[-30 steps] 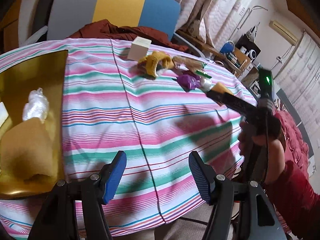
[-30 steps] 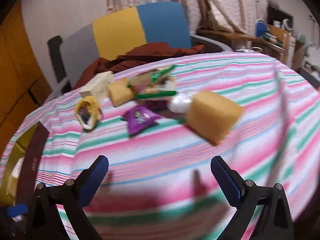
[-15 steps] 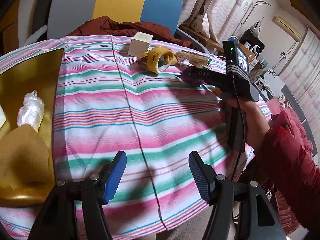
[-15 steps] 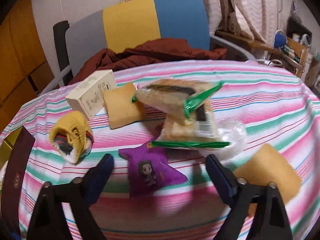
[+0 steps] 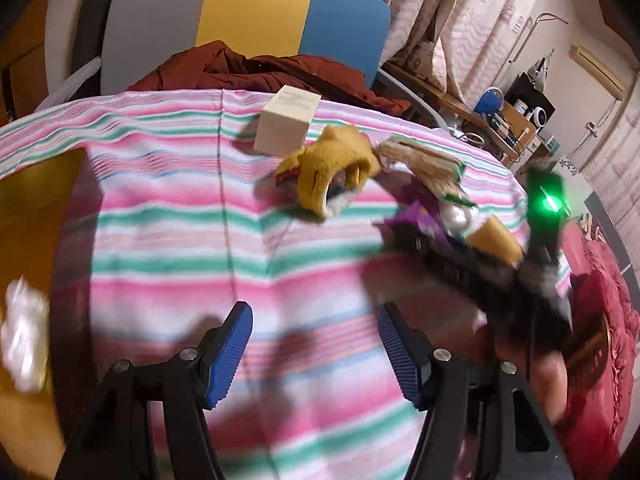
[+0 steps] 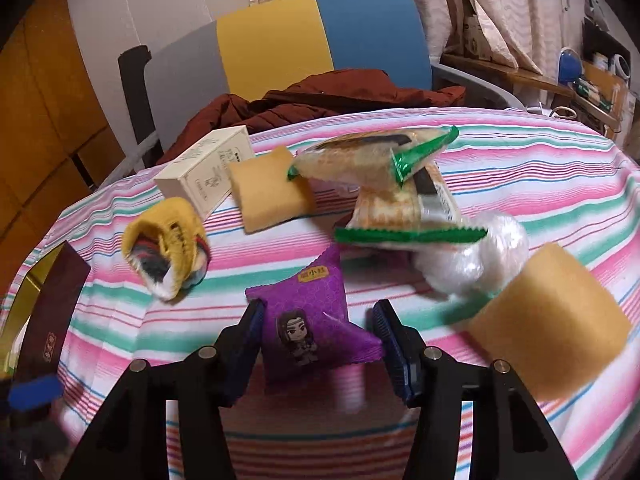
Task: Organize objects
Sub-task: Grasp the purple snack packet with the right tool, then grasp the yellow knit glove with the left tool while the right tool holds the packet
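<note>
Striped tablecloth [image 6: 520, 152] covers the table; multicoloured chair [image 6: 280, 40] with a brown garment [image 6: 340, 96] stands at the far side. Gold tray [image 5: 32, 208] at the left edge. Yellow sponge [image 6: 552, 320] near right; second sponge [image 6: 268, 192] farther back beside the white box [image 6: 204, 176]. Green-edged snack packs [image 6: 400, 196] at centre, yellow sock roll [image 6: 168, 248] to their left. Right gripper [image 6: 320, 332]: jaws have just been closing, now narrow, pads at both sides of the purple packet [image 6: 312, 320]. Left gripper [image 5: 316, 344]: jaws wide, nothing between them.
</note>
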Demonstrator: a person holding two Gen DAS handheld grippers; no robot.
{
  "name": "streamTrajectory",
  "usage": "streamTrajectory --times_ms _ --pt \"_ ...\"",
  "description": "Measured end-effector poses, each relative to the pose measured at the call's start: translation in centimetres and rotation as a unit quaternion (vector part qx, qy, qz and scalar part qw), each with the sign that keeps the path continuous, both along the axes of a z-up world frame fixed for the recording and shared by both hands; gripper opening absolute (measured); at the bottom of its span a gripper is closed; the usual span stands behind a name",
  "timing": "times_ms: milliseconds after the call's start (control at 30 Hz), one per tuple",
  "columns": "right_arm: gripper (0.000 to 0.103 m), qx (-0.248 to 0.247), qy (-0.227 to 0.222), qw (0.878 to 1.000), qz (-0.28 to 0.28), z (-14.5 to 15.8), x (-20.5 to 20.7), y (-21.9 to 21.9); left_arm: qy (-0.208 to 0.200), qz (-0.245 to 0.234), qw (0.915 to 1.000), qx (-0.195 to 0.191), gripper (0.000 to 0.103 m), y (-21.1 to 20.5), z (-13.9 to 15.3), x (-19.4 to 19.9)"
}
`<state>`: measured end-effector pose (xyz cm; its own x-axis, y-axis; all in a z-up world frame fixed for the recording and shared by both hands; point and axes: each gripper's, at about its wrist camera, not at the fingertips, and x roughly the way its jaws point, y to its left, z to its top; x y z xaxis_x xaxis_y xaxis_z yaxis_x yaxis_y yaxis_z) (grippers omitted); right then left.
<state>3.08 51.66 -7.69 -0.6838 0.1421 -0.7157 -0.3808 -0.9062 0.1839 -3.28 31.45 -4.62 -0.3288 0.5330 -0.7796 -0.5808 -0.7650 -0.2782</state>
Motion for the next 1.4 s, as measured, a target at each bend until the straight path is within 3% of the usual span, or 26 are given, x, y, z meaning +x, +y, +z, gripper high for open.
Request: streamTrajectory --times_ms 100,300,500,600,667,733,833,1033,1400 --pt "0.057 0.003 0.003 1.000 -0.001 -0.1 0.2 -0.3 0.007 0.004 1.0000 -0.004 0.067 2.0 0.2 -1.5" --pt "0.056 0.008 0.007 1.000 -0.004 -0.2 0.3 -0.3 0.036 0.024 0.9990 -0.007 0.078 5.5 0.8 -5.3" --pt "0.056 0.013 0.007 1.000 -0.005 -0.4 0.3 -0.4 0.030 0.042 0.9981 -0.035 0.080 7.4 -1.2 -8.3" --pt "0.056 0.015 0.008 1.000 -0.005 -0.4 0.2 -0.4 0.061 0.039 0.9969 -0.031 0.080 7.5 -1.7 -8.0" --pt "0.056 0.018 0.006 1.000 -0.005 -0.4 0.1 -0.5 0.078 0.029 0.9962 -0.025 0.073 7.5 -1.9 -7.6" --pt "0.056 0.023 0.005 1.000 -0.006 -0.5 0.0 -0.6 0.091 0.014 0.9955 -0.022 0.055 7.6 -2.3 -7.2" --pt "0.056 0.025 0.005 1.000 -0.006 -0.5 0.0 -0.6 0.104 0.002 0.9943 -0.026 0.051 7.7 -2.9 -6.6" --pt "0.056 0.029 0.004 1.000 -0.006 -0.5 -0.1 -0.6 0.066 0.018 0.9976 0.010 0.051 6.6 -3.7 -7.1" --pt "0.056 0.035 0.007 0.999 -0.009 -0.4 0.2 -0.7 0.058 0.049 0.9966 0.034 0.046 3.7 -4.0 -5.0"
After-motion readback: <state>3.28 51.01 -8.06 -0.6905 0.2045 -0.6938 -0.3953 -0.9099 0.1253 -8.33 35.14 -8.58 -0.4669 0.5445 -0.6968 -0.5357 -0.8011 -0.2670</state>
